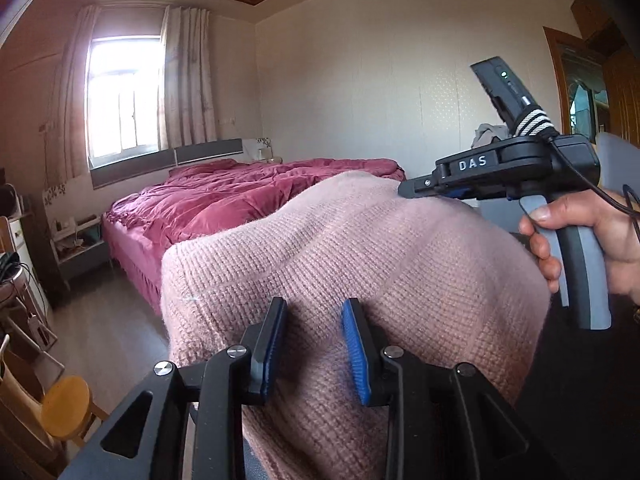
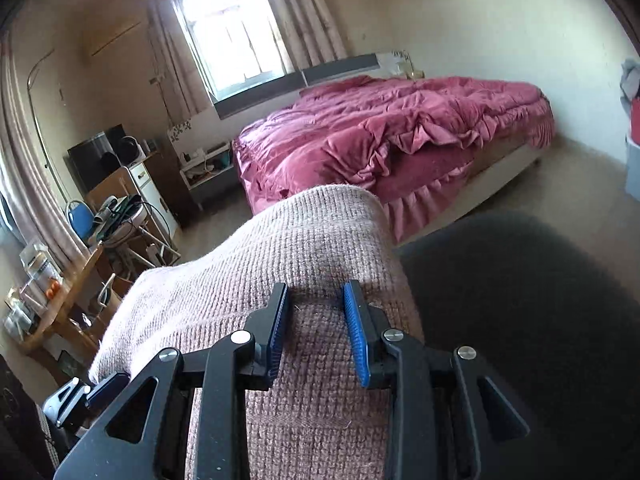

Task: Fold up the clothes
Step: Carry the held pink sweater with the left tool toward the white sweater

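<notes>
— Sweater [image 1: 360, 256], where is it?
— Pink, up in the middle, held off the dark bench [image 2: 520, 300].
— Left gripper [image 1: 314, 352]?
— Pinched on the knit.
— Right gripper [image 2: 316, 332]?
— Pinched on its other edge. Red bed [image 2: 400, 132] sits behind, upper right.

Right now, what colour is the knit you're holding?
Pale pink, a ribbed knit; the left wrist view shows it best.

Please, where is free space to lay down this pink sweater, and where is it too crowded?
Free: the dark surface right of the sweater, and the bed top. Crowded: the wooden table and stool at the left wall.
</notes>
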